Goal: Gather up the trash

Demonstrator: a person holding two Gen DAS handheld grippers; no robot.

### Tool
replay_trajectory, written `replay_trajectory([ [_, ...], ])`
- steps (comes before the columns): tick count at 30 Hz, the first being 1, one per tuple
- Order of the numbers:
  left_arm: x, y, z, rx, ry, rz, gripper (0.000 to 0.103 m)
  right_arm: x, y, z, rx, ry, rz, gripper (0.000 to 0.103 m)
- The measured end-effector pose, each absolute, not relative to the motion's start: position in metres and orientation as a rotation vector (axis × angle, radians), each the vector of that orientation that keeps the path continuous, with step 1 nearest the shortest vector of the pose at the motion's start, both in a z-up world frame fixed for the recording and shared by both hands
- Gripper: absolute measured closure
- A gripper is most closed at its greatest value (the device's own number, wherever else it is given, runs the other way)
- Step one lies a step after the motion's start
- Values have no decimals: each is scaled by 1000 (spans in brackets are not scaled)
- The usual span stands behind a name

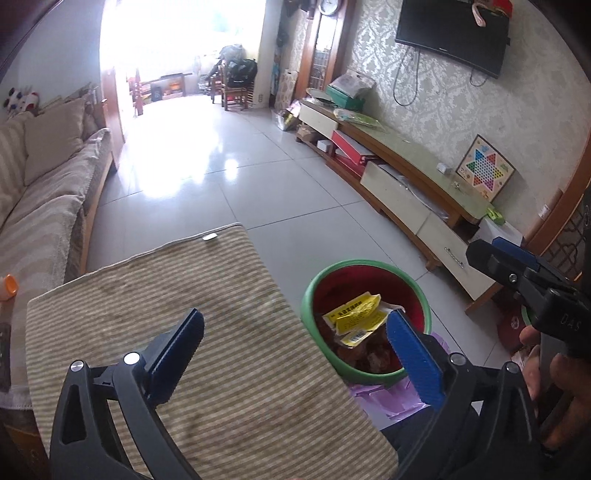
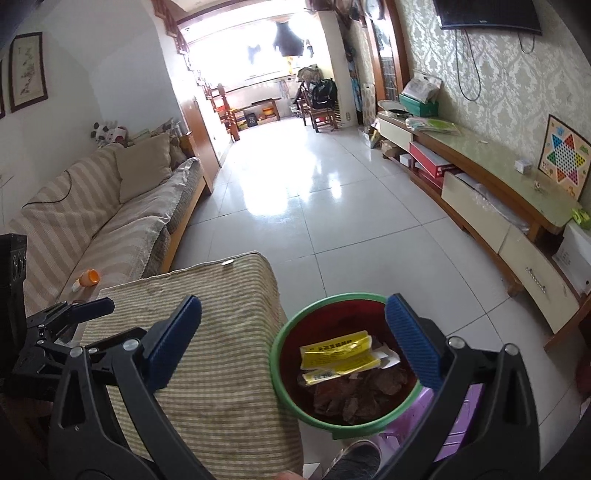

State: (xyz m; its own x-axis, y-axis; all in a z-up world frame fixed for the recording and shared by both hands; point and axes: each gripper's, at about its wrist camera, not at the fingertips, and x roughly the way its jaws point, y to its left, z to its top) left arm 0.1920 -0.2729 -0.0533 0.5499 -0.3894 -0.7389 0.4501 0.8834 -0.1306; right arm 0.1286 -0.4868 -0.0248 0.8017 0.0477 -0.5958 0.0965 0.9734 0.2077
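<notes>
A low table (image 1: 207, 332) draped in a green-and-beige striped cloth (image 2: 207, 369) fills the near foreground, bare of litter on the part in view. Just beside its right edge, at about 4 o'clock from the cloth's centre, stands a red trash bin (image 1: 365, 321) with a green rim. Inside lie a yellow wrapper (image 2: 338, 354) and brown scraps (image 2: 354, 398), with a purple plastic piece (image 2: 461, 417) under or behind the bin.

The left tool (image 1: 295, 332) hangs above the table edge and bin with its blue pads spread wide and nothing between them; it is released. The right tool (image 2: 293, 332) is likewise spread wide and empty over the same spot, and from the left wrist view it shows at 3 o'clock, a hand (image 1: 554, 373) wrapped on its grip.

White glossy floor tiles (image 2: 306, 206) run toward a bright balcony at 12 o'clock. A striped sofa (image 2: 103, 218) with cushions lines the 9 o'clock side, and an orange cup (image 2: 88, 277) lies on its seat. Along 2 o'clock runs a low TV cabinet (image 2: 491, 184) bearing a Chinese checkers board (image 2: 563, 160), under a wall-mounted television (image 1: 452, 33) on patterned wallpaper.
</notes>
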Motion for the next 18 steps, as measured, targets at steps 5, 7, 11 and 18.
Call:
replay_trajectory([
  [5,172,-213,-36,45,829,-402,8,123,-429,-6,178,639,36,5],
  [7,164,-190,-32,28,812,-359,8,121,-410,1,158,638,50,5],
  [11,152,-149,-24,-13,791,-288,8,118,-381,13,129,628,90,5],
  [18,129,-102,-12,-51,751,-218,8,109,-329,31,79,606,134,5],
])
